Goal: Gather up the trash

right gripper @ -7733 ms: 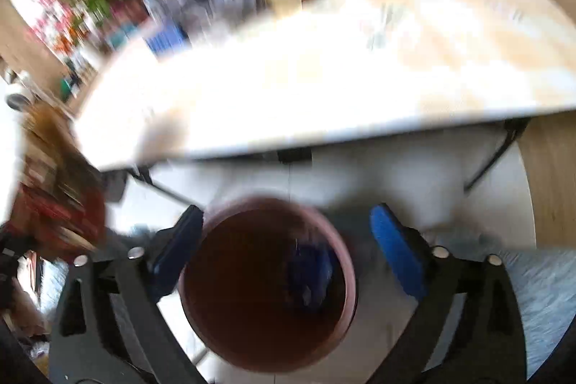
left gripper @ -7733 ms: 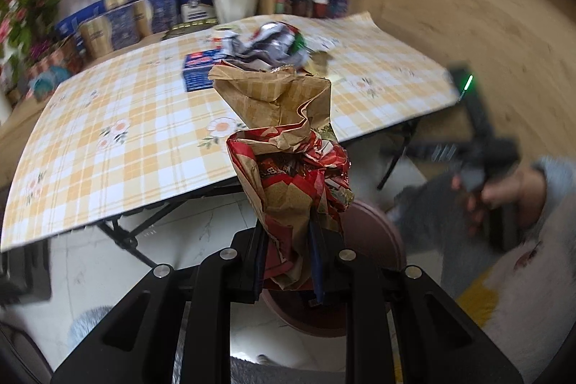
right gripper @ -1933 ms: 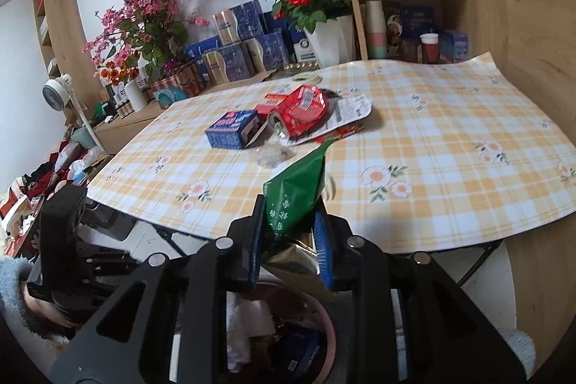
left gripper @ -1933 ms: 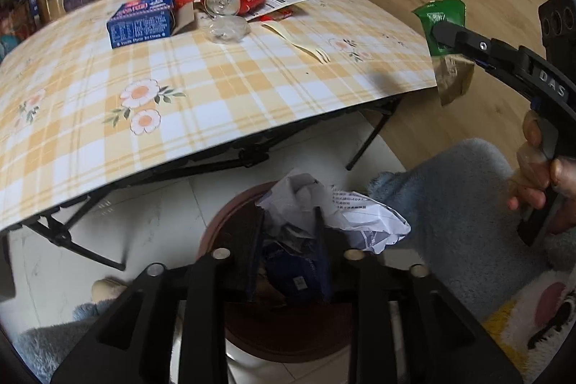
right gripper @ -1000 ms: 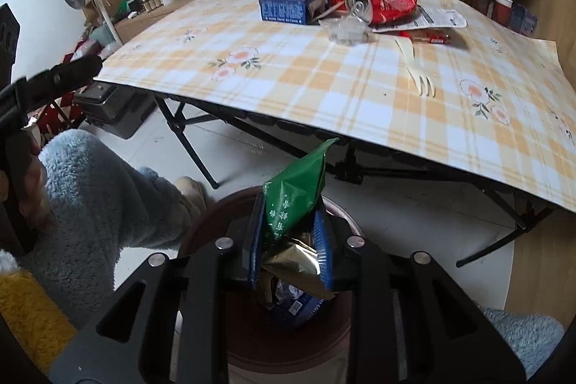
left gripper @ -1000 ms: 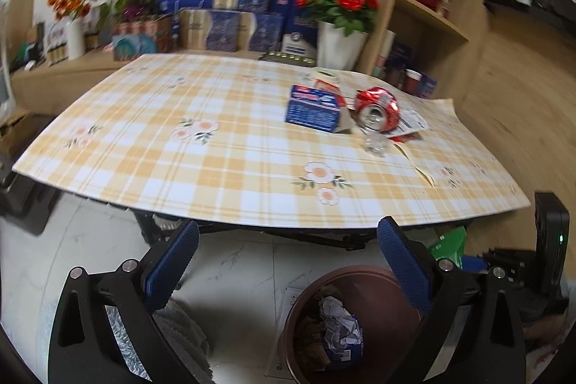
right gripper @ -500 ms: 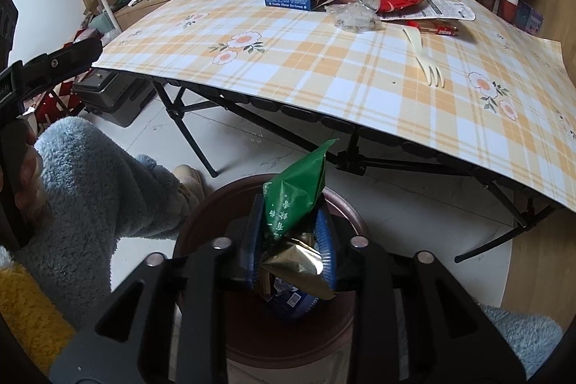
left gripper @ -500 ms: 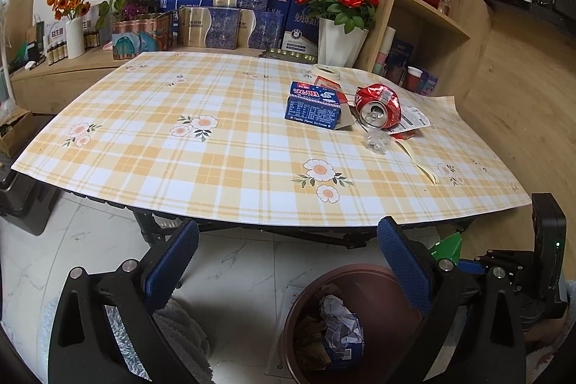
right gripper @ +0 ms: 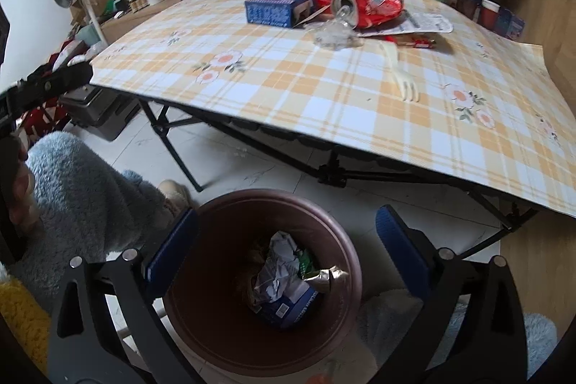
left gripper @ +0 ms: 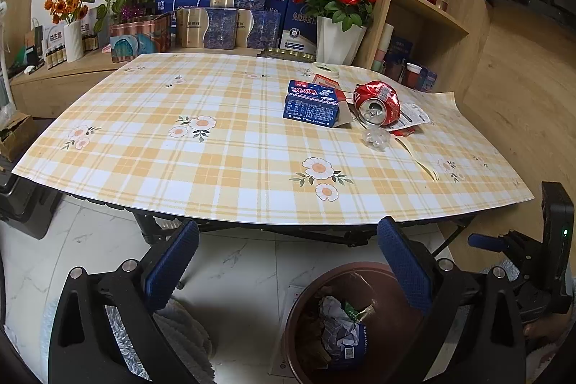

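Note:
A brown round bin [right gripper: 345, 240] stands on the floor in front of the table, with crumpled paper [right gripper: 275, 267], a green wrapper [right gripper: 306, 263] and a blue pack inside. My right gripper [right gripper: 286, 261] is open and empty just above the bin. My left gripper [left gripper: 288, 269] is open and empty, left of the bin [left gripper: 309, 297], facing the table. On the table lie a blue carton [left gripper: 311, 103], a crushed red can [left gripper: 378, 103], a clear plastic bit [left gripper: 376, 137], a plastic fork [left gripper: 417, 159] and a printed wrapper [left gripper: 414, 112].
The table [left gripper: 180, 168] has a yellow plaid cloth and folding black legs. Flower vases and boxes stand on a low shelf behind it. A wooden shelf unit [left gripper: 432, 6] stands at the right. My light-blue fleece leg [right gripper: 79, 189] is left of the bin.
My right gripper has opened and the green wrapper has dropped into the bin. My left gripper stays open and has hardly moved.

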